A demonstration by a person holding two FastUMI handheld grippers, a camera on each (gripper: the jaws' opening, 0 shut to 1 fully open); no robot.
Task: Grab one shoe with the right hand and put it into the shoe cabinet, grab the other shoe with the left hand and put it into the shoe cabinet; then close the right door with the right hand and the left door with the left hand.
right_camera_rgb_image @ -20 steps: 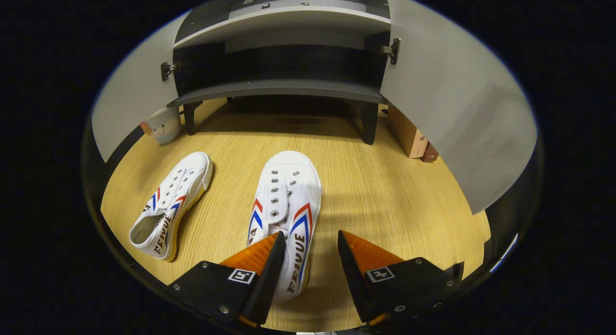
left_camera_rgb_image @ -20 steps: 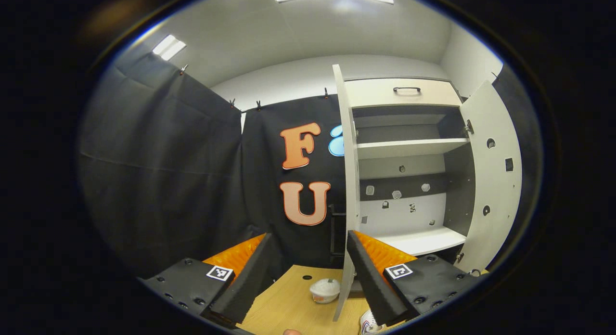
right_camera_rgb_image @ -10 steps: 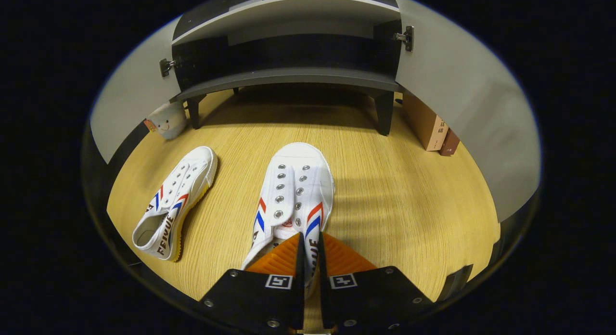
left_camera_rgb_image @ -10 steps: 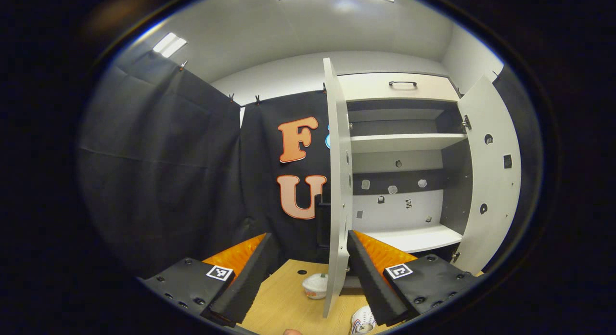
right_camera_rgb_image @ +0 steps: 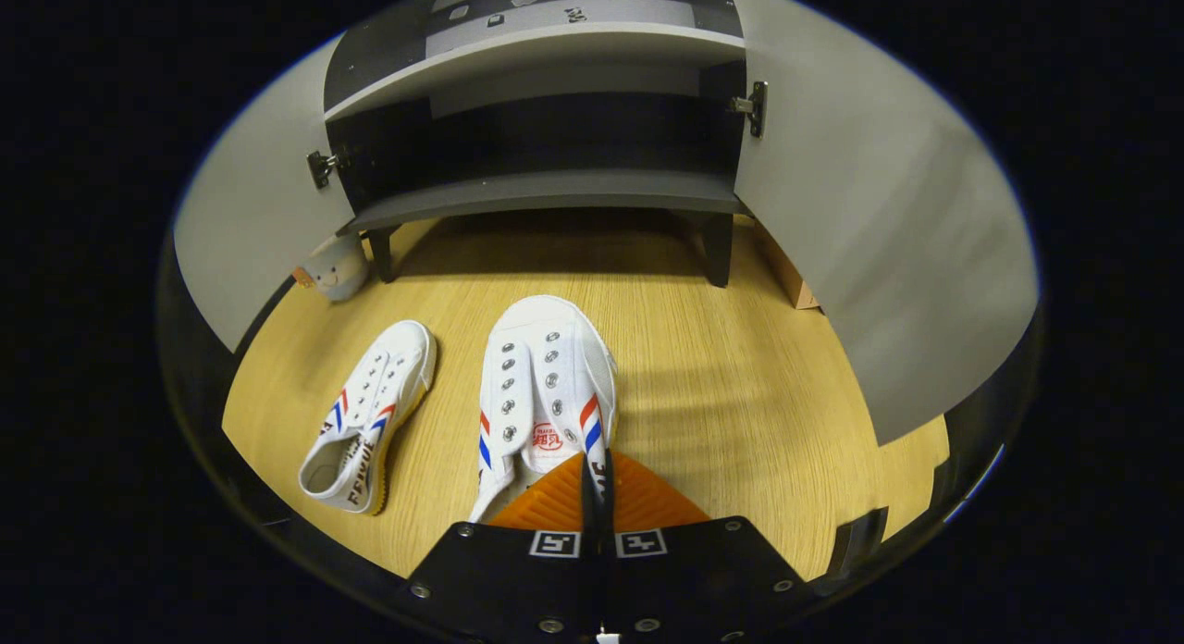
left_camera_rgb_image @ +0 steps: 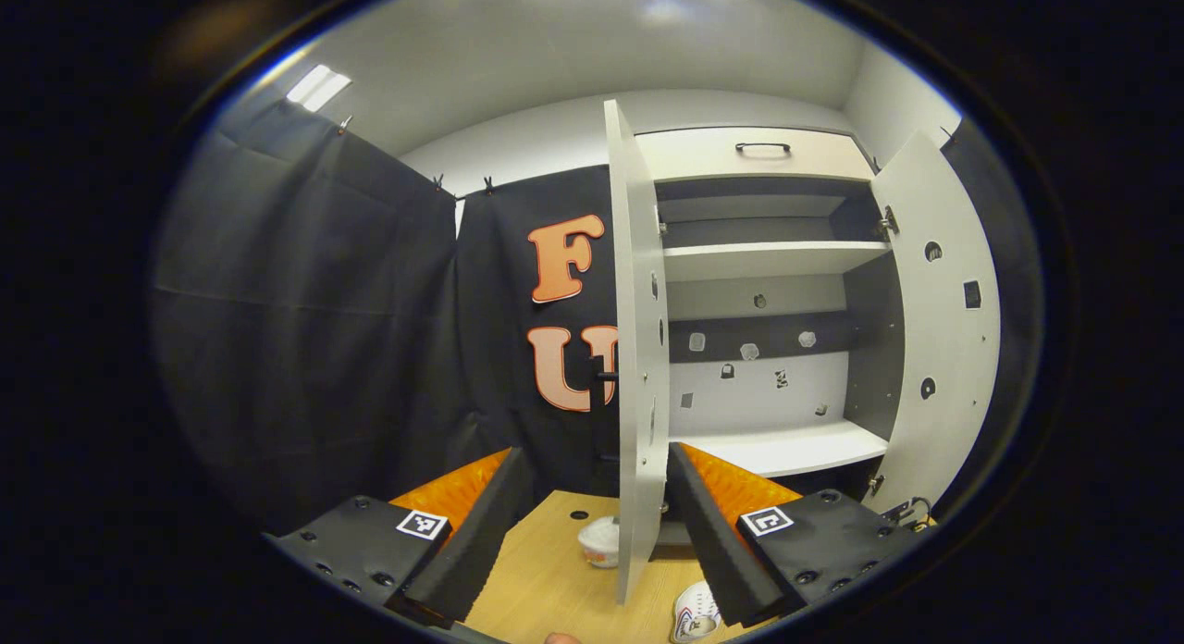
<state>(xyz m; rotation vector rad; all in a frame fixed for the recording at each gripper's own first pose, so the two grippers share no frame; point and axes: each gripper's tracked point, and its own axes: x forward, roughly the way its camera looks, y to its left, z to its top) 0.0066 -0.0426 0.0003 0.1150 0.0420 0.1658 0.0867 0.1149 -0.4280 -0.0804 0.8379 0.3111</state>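
The right gripper (right_camera_rgb_image: 597, 482) fingers are clamped on the near shoe's (right_camera_rgb_image: 546, 385) side wall, its toe pointing straight ahead at the cabinet's (right_camera_rgb_image: 546, 186) open bottom shelf, while the left gripper (left_camera_rgb_image: 592, 524) hangs released.

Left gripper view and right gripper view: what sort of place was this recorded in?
Probably a staged recording booth, not a lived-in home: black cloth is clipped up as walls, and a shoe cabinet stands open on a bare wood-look floor with two white shoes.

plush toy (right_camera_rgb_image: 335, 266) on wooden floor (right_camera_rgb_image: 740, 394) — brown box (right_camera_rgb_image: 794, 278) opposite side.
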